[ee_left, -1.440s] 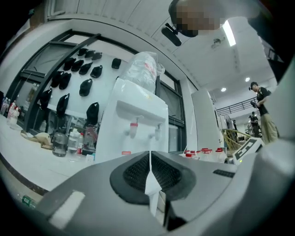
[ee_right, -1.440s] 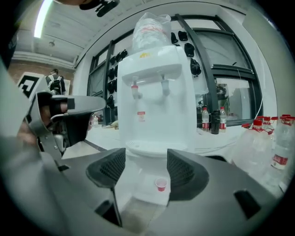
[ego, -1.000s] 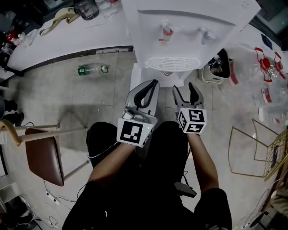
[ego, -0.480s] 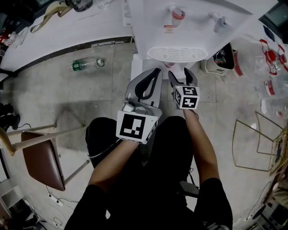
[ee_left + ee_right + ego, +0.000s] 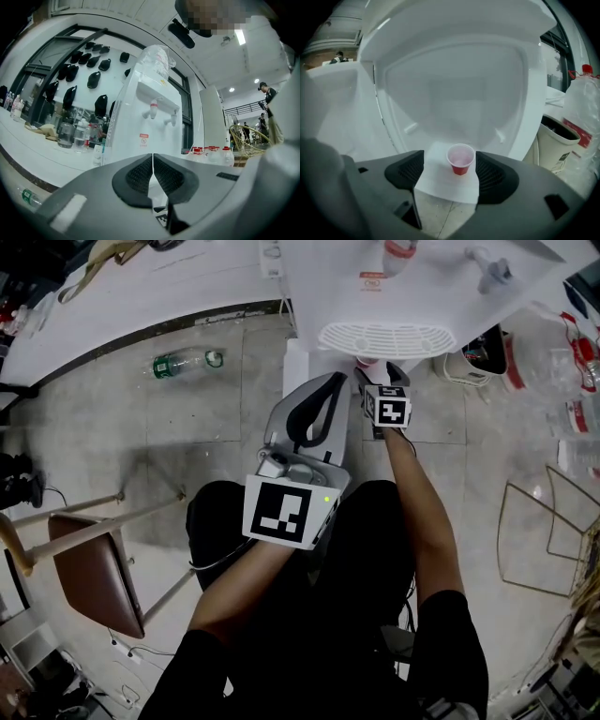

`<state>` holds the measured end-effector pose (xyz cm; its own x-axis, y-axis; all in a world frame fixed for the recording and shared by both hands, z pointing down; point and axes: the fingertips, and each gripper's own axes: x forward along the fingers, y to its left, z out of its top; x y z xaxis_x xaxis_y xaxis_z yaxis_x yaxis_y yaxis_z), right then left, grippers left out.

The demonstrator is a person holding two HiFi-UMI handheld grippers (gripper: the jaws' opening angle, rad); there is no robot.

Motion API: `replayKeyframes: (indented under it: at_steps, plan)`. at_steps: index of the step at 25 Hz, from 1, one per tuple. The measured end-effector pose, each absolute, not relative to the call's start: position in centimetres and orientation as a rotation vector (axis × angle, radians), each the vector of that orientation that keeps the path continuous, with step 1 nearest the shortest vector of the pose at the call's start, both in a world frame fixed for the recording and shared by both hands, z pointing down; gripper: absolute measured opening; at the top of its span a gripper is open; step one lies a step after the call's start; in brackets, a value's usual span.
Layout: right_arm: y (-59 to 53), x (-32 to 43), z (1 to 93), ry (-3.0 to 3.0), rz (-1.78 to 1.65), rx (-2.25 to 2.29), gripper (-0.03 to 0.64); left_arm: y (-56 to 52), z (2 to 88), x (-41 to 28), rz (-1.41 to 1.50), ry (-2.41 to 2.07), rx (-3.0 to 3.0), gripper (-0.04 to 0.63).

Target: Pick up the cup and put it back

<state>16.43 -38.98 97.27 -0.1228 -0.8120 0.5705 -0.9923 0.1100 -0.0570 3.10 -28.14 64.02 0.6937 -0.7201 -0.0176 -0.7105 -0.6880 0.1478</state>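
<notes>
Right hand-held gripper [image 5: 450, 164] has been lowered and carried forward since a second ago: in the head view it was earlier level with the left hand-held gripper [image 5: 153, 168], and now it is seen well ahead of it, under the drip tray [image 5: 386, 338] of the water dispenser [image 5: 309, 277]. Its jaws have just been opening, and they are now spread wide. In the right gripper view the cup [image 5: 461, 161], small and red with a pale inside, is framed between the two jaws. It stands upright on the white base [image 5: 440, 185] of the dispenser, nearer to the right-hand pad than to the left one, and neither pad is pressed on it, so nothing is held yet. The left hand-held gripper has hardly been moved. Its jaws are closed together with nothing between them, and it is pointed level at the front of the dispenser. From this change it is judged that the reach for the cup is almost completed and that the pick-up itself is not yet begun. The jaws probably need to be advanced a little further around the cup before they are closed, and gently, because a light cup like this may be tipped or pushed away by the nearer pad.
</notes>
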Motion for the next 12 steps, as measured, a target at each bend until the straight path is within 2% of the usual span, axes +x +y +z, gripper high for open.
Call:
replayKeyframes:
  at_steps: [12]
  plan:
    - [-41.6,17.8,102.9,-1.952,0.674,1.801,0.333,-28.6,64.0,1.8,-0.128,-1.18,2.749,0.012]
